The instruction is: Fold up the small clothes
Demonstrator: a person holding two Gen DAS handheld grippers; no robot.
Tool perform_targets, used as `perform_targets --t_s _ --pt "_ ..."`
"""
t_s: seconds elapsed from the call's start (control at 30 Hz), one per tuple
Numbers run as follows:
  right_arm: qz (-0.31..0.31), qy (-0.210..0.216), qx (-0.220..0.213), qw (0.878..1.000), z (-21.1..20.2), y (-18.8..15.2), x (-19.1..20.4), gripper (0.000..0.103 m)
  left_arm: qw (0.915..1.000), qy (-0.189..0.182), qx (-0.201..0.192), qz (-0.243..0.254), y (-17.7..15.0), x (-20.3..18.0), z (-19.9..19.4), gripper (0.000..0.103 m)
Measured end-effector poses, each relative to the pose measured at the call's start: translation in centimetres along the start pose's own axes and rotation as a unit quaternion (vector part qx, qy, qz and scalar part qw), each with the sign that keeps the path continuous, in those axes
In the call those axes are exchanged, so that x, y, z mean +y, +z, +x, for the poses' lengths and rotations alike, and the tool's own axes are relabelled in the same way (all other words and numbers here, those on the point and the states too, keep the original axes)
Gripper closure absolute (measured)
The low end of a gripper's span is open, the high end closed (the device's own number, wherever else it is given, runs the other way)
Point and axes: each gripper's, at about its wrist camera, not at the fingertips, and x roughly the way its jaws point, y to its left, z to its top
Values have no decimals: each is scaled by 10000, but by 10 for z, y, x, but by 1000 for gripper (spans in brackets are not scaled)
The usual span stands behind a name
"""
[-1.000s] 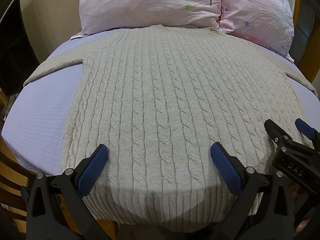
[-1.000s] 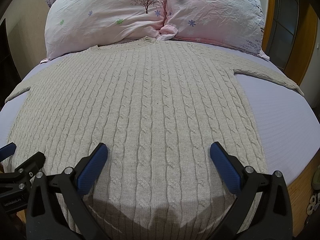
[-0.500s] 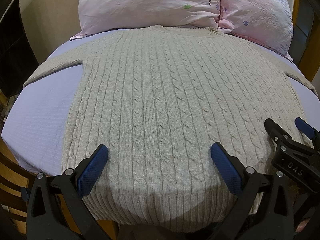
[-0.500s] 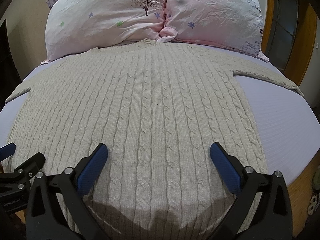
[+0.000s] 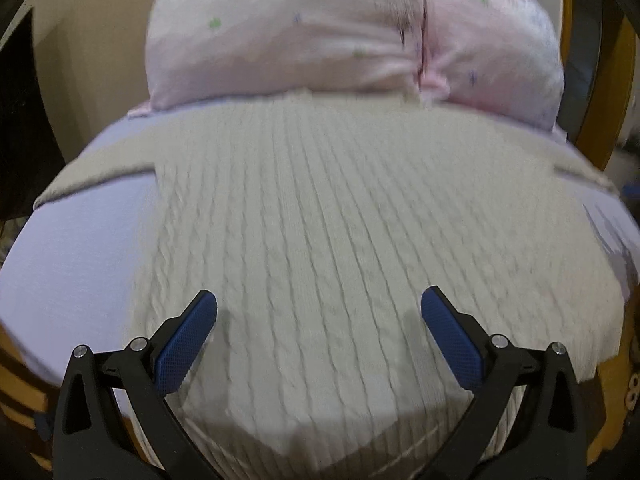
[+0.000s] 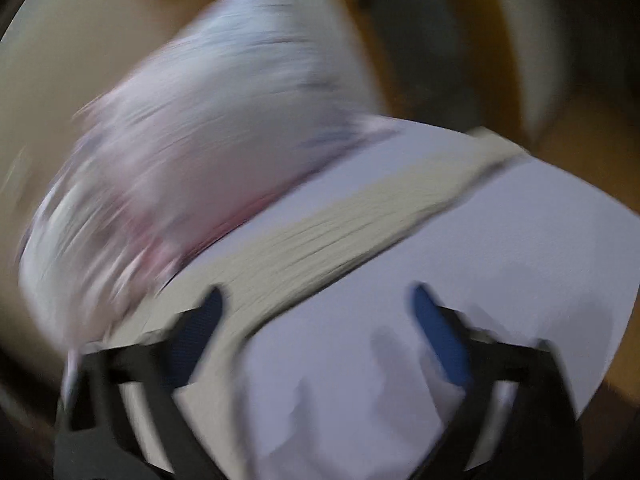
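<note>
A cream cable-knit sweater point(image 5: 320, 232) lies flat on the bed, collar toward the pillows, sleeves spread to both sides. My left gripper point(image 5: 319, 312) is open and empty above the sweater's lower middle, near the hem. In the blurred right wrist view, my right gripper point(image 6: 316, 308) is open and empty over the bed sheet point(image 6: 500, 264), just in front of the sweater's right sleeve point(image 6: 352, 232), which runs diagonally across the frame. The right gripper is out of the left wrist view.
Two pink floral pillows point(image 5: 288, 36) lie at the head of the bed, also seen blurred in the right wrist view point(image 6: 192, 152). The lavender sheet point(image 5: 76, 264) shows left of the sweater. A wooden bed frame point(image 5: 596, 136) stands at the right.
My right gripper has swung fast to the right, from over the sweater body to the right sleeve; its view is motion-blurred. My left gripper has shifted up and forward slightly. Both stay open.
</note>
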Motion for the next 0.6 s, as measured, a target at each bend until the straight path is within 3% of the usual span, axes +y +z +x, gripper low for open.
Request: perform_targets --t_s 0.17,0.23,0.3,0.33,0.4,0.47,0.6 --pt "1114 -852 193 9899 62 63 -65 41 9950 -569 -643 -510 22 45 -11 1" --pt "1421 -941 225 9851 81 76 -80 42 9911 -813 -787 -703 30 64 -12 1" --pt "1578 -940 151 9829 100 86 -85 50 9857 -984 -933 -996 39 92 -13 1" --pt "1548 -972 77 9831 104 88 -86 54 9843 -969 -954 -1125 40 100 -14 1" --pt "1447 -1034 97 9840 118 96 -83 95 9804 -851 -987 -1480 46 126 -13 1" --pt "1442 -970 57 9848 130 101 -77 95 9751 -653 -977 -1880 51 156 -10 1" --pt "41 -669 -773 9948 93 103 6 96 9568 -174 -990 -2728 56 219 -7 1"
